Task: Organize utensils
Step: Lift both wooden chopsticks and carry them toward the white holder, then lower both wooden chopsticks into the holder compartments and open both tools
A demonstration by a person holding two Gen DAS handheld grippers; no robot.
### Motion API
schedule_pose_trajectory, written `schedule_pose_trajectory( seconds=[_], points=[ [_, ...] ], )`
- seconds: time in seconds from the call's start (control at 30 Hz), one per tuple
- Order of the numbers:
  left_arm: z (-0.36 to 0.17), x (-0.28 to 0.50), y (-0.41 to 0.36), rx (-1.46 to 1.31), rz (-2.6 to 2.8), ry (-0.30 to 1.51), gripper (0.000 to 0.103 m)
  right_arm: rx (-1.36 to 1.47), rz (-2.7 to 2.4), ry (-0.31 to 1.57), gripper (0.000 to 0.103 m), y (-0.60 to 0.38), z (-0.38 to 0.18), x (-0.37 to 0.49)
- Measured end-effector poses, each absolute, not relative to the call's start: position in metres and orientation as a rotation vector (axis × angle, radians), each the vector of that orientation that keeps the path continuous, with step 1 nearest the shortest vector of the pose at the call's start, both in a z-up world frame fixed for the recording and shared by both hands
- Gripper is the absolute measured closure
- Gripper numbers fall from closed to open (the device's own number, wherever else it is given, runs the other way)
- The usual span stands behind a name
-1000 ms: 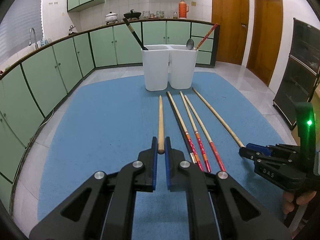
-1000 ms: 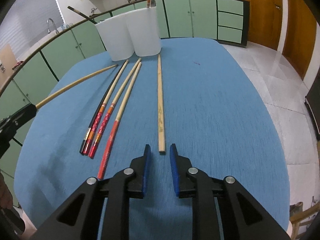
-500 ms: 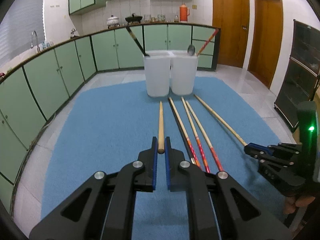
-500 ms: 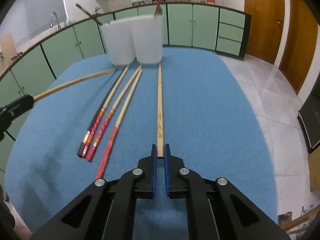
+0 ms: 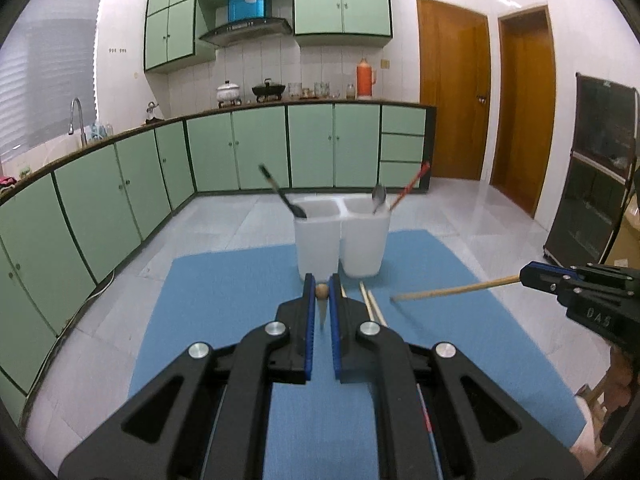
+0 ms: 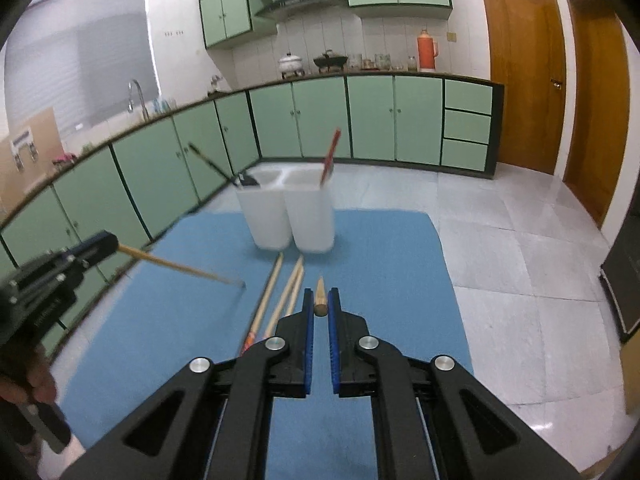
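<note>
My left gripper [image 5: 321, 291] is shut on the thick end of a plain wooden chopstick [image 5: 321, 292] and holds it lifted above the blue mat [image 5: 224, 292]. My right gripper [image 6: 320, 308] is shut on another plain wooden chopstick [image 6: 320, 300], also lifted; it shows in the left wrist view [image 5: 452, 290] too. Two white holders [image 5: 340, 240] stand side by side at the mat's far edge, with a black utensil [image 5: 280, 194] in the left one and a spoon [image 5: 378, 196] and a red chopstick [image 5: 410, 186] in the right. Three chopsticks [image 6: 280, 300] lie on the mat.
Green kitchen cabinets [image 5: 240, 148] run along the back and left. Wooden doors [image 5: 452, 100] stand at the right, and a dark cabinet [image 5: 592, 184] at the far right. The mat ends on a tiled floor [image 6: 500, 260].
Both grippers have lifted their chopsticks off the mat and tilted up. The right gripper closed on its chopstick within the last second; the left held its chopstick throughout.
</note>
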State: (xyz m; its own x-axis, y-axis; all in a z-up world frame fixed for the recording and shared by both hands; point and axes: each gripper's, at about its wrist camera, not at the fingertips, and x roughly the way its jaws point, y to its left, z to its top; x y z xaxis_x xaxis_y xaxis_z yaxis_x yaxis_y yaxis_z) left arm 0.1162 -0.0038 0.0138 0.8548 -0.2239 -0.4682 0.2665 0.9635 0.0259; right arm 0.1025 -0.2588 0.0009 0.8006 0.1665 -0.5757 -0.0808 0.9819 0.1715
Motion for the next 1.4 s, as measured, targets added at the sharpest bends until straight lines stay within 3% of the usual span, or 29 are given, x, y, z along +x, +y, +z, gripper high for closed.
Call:
schedule_pose_trajectory(
  seconds=[0.63,1.17,1.4],
  points=[
    [0.061,0.146,0.003,0.03,-0.307,0.403,0.097,0.136,0.221,0.574,0.096,-0.262,0.071,0.132],
    [0.15,0.148,-0.004,-0.022,-0.321,0.14,0.097,0.092,0.255,0.39,0.097,-0.26,0.151,0.147],
    [0.168,0.192,-0.023,-0.081,-0.321,0.061,0.097,0.066,0.23,0.401,0.097,-0.25,0.151,0.185]
  ],
)
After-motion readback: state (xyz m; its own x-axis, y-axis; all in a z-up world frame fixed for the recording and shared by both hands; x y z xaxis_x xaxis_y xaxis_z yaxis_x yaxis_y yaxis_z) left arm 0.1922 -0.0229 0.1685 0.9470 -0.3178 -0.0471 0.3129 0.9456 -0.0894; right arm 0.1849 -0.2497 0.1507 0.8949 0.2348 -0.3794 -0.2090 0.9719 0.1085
